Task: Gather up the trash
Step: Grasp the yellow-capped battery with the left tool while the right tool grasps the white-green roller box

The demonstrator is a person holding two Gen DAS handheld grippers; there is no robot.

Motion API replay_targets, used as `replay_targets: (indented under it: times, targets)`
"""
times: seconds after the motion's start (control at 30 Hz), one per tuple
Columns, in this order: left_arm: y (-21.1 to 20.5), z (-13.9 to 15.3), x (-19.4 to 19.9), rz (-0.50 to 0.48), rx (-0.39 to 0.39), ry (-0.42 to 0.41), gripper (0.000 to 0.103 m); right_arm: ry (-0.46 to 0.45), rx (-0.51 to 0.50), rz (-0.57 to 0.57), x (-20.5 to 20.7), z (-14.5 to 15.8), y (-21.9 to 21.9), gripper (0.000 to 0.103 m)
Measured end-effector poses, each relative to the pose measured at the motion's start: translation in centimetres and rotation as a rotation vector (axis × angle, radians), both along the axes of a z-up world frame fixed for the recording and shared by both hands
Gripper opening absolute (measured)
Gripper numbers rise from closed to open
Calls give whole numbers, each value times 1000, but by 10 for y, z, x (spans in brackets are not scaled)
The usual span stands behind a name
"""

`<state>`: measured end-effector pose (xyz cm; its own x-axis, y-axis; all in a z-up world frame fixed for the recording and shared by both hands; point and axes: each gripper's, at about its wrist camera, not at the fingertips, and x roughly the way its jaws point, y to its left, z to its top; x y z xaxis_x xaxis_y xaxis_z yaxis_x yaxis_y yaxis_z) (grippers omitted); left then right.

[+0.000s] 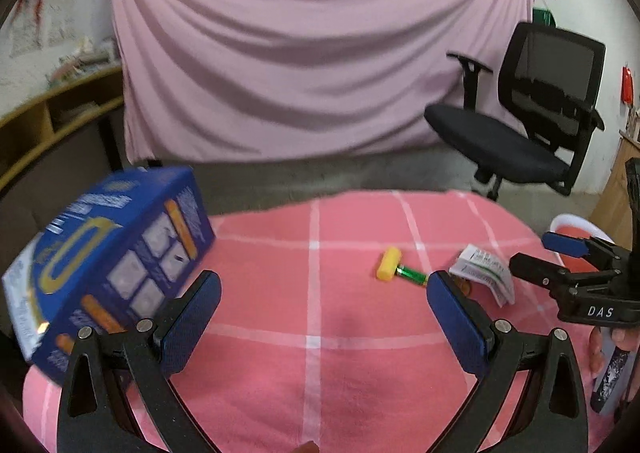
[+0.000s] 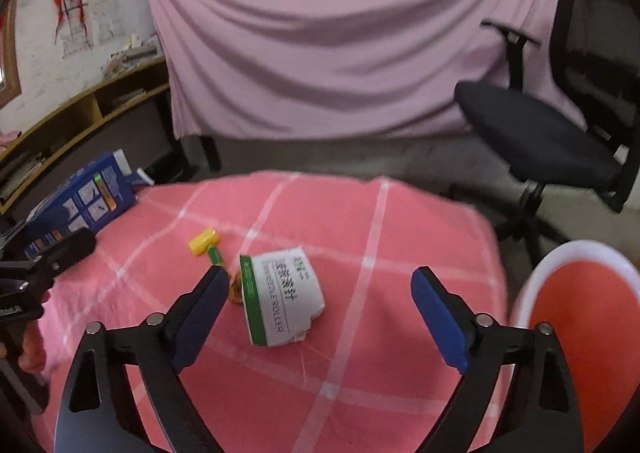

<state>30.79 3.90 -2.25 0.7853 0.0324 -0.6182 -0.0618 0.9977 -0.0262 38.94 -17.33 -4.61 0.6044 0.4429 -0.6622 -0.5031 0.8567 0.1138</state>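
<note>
Far left of the wrapper [image 2: 280, 295], at the worktop [image 2: 400, 373] edge: blue box [image 1: 108, 265], tilted, cardboard, light and stiff, probably empty; best pinched across its narrow sides, not the broad printed face. Just beside it, left tongs [image 1: 324, 317], spread wide, holding nothing. Nearer the wrapper, on its left: small yellow-and-green piece [image 2: 206, 243], hard, light, apt to roll; best taken across the yellow head. Touching or under the wrapper's left edge, a crumpled brownish scrap [image 2: 236, 291], too hidden to judge. Wrapper itself: thin curled paper, white with green stripe, soft, weightless, likely to slide; best nipped at the raised torn edge. Over it, right tongs [image 2: 320, 317], likewise agape and empty. Right of the wrapper, off the worktop: red bin [image 2: 580, 317].
</note>
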Motion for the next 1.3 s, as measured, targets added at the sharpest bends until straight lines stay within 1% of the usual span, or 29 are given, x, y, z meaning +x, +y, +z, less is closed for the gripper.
replay_targets:
  times: [0.1, 0.13, 0.17, 0.2, 0.27, 0.3, 0.37, 0.4, 0.47, 0.53, 0.6, 0.67, 0.8, 0.9, 0.97, 1.03, 1.13, 1.23, 1.3]
  targets:
    - [-2, -7, 15, -20, -2, 58, 100, 41, -20, 43, 3, -5, 8, 82]
    - [-4, -9, 21, -31, -8, 81, 95, 52, -30, 58, 5, -6, 12, 80]
    - [-4, -12, 25, -43, -22, 100, 88, 60, -37, 67, 5, -8, 14, 74]
    - [-3, -15, 30, -56, -41, 122, 85, 68, -45, 74, 6, -9, 16, 67]
    - [-3, -19, 38, -78, -62, 156, 74, 83, -44, 80, 9, -12, 18, 59]
    - [-3, -21, 42, -91, -68, 170, 71, 95, -38, 85, 10, -13, 17, 56]
    - [-5, -22, 47, -118, -78, 192, 63, 111, -27, 89, 12, -14, 15, 50]
    - [-6, -24, 49, -132, -84, 204, 60, 115, -23, 88, 13, -14, 14, 50]
    - [-10, -23, 55, -153, -88, 221, 52, 119, -15, 88, 14, -13, 12, 50]
    - [-13, -25, 62, -180, -98, 235, 50, 120, -10, 82, 14, -13, 10, 50]
    - [-17, -26, 71, -211, -104, 255, 45, 119, -2, 69, 16, -12, 8, 50]
    - [-19, -27, 78, -226, -106, 281, 34, 119, 11, 52, 17, -11, 4, 50]
    - [-19, -28, 89, -244, -128, 303, 29, 126, 35, 31, 20, -11, -1, 50]
    - [-18, -29, 94, -250, -143, 320, 24, 131, 45, 24, 21, -11, -3, 50]
    - [-17, -30, 95, -247, -142, 326, 17, 134, 46, 21, 22, -12, -3, 50]
    - [-17, -31, 96, -235, -135, 325, 12, 134, 47, 18, 21, -11, -2, 50]
    - [-18, -31, 92, -214, -122, 315, 12, 141, 44, 12, 21, -12, -2, 50]
    - [-26, -31, 85, -201, -66, 298, 12, 142, 42, 7, 21, -12, -3, 50]
    - [-27, -30, 77, -197, -61, 280, 11, 135, 44, 5, 20, -11, -3, 50]
